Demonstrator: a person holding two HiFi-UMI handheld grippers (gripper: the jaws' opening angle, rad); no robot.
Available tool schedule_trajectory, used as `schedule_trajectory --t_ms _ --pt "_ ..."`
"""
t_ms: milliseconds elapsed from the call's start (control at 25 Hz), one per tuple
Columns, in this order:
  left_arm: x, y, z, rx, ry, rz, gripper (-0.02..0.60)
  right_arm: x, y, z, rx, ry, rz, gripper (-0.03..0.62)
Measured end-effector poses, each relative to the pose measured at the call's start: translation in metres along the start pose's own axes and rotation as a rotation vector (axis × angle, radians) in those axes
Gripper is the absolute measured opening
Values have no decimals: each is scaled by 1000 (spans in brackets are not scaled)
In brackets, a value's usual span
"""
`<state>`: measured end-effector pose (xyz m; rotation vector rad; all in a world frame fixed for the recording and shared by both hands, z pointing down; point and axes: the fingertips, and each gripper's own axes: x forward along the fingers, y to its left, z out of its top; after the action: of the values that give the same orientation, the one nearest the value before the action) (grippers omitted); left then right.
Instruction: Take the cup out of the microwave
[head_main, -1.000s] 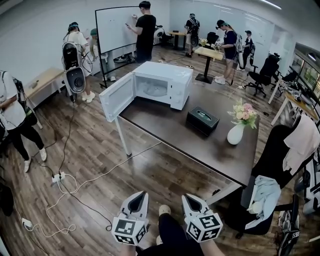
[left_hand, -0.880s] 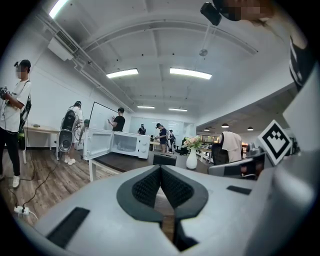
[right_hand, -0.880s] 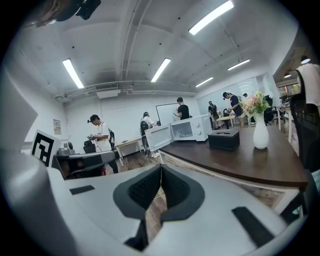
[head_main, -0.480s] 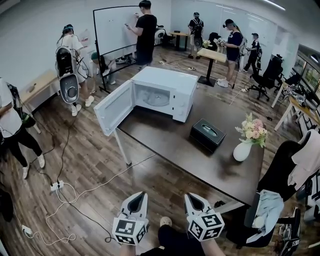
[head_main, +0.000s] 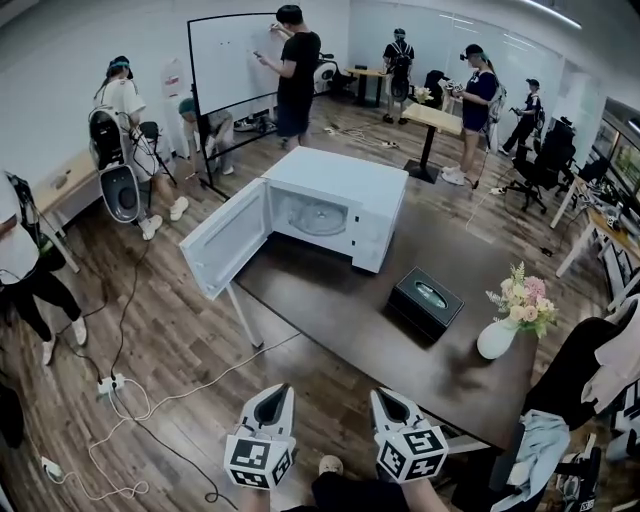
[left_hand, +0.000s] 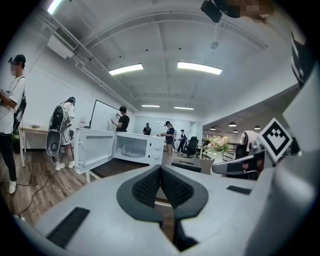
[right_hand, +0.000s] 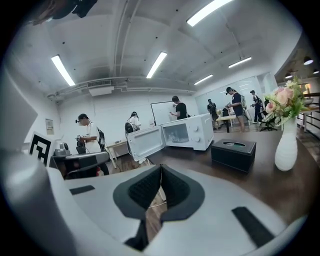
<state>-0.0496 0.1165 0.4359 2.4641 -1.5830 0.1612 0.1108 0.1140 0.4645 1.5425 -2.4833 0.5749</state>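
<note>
Nearest the camera, the left gripper (head_main: 279, 392) and the right gripper (head_main: 381, 395) are held side by side above the wooden floor (head_main: 200, 330), just short of the table's near edge. Only their own views show the jaws. In each one the ribbed black pads meet with nothing between them, so both claws are closed and empty. The head view shows instead how the grippers lie relative to the room. It also shows a pale cable (head_main: 150, 395) looping across the floor to a power strip (head_main: 108, 384) on the left. Beyond the grippers lies the dark table (head_main: 400, 330), with a black box (head_main: 426, 301) and a white vase of flowers (head_main: 497, 338) on its right half. The right gripper view has that vase close by at its right edge, while the left gripper view shows it only far off. At the far left corner of the table stands the white microwave (head_main: 340, 185), with its door (head_main: 225, 248) swung wide open to the left. The cup (left_hand: 126, 149) is inside the cavity, well apart from both grippers. It appears as a small, clear, glassy shape, too small to show its form. Farther back, people stand around a whiteboard (head_main: 230, 55). The ceiling lights appear only in the gripper views.
</note>
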Motion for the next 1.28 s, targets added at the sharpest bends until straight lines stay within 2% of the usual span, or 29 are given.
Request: schedule_trajectory --t_ms 440,800,1000,1280 --pt "58 32 7 0 -13 32 5 63 -26 16 -2 2 23 -6" --pt "59 33 10 9 -17 43 5 69 -25 14 -1 16 40 -6" --pt "56 46 5 1 0 89 5 78 -18 10 7 30 65 -6" --pt "81 63 9 -4 0 97 5 104 -27 17 19 28 56 -6"
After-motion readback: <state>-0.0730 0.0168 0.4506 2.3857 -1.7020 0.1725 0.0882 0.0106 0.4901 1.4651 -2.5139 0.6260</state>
